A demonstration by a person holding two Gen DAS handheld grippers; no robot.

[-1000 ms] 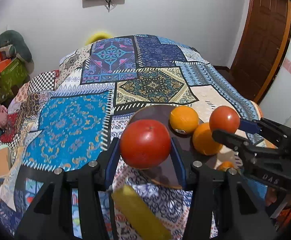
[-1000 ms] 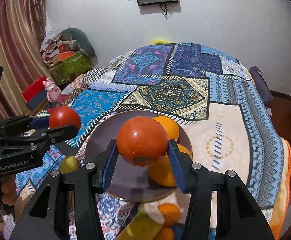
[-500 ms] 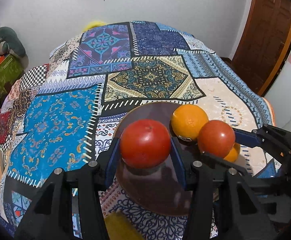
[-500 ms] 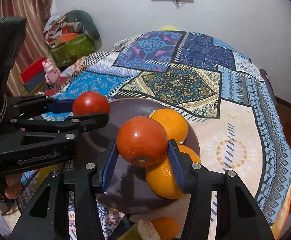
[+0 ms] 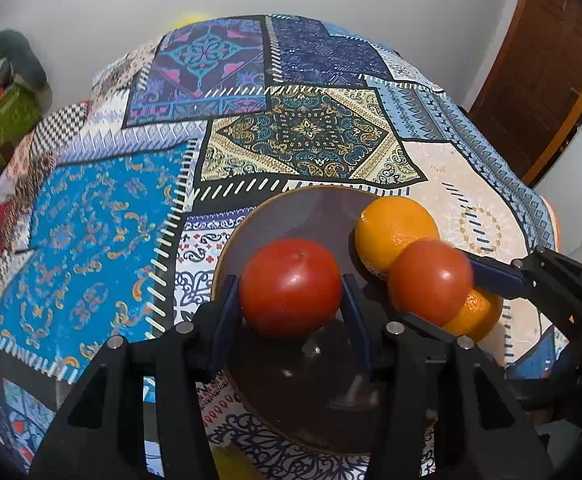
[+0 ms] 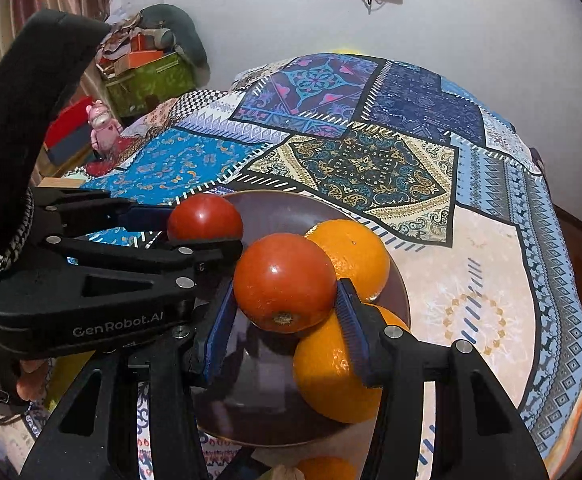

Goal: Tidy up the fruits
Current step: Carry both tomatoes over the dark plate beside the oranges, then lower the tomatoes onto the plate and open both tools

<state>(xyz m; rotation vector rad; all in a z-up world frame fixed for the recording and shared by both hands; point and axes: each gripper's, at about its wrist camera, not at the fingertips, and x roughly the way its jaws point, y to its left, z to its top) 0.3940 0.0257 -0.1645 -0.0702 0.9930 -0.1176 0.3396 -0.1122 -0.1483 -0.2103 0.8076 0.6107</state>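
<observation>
A dark brown round plate [image 5: 291, 216] [image 6: 275, 208] lies on the patchwork bedspread. Two oranges sit on its right side, the far orange [image 5: 395, 228] [image 6: 351, 256] and the near orange [image 5: 475, 312] [image 6: 331, 376]. My left gripper [image 5: 289, 300] is shut on a red tomato [image 5: 291, 288] and holds it over the plate's left part; it also shows in the right wrist view [image 6: 207, 224]. My right gripper [image 6: 285, 300] is shut on a second red tomato [image 6: 285, 282] just above the near orange; this tomato shows in the left wrist view [image 5: 429, 280].
Another orange [image 6: 323, 468] and a yellow fruit [image 5: 231, 464] lie on the bedspread in front of the plate. A green box [image 6: 151, 80], a pink toy [image 6: 101, 124] and clutter stand at the left. A wooden door [image 5: 539, 64] is at the right.
Both grippers have moved forward and down over the plate with their tomatoes. The plate and oranges look larger and closer. Both grips are unchanged.
</observation>
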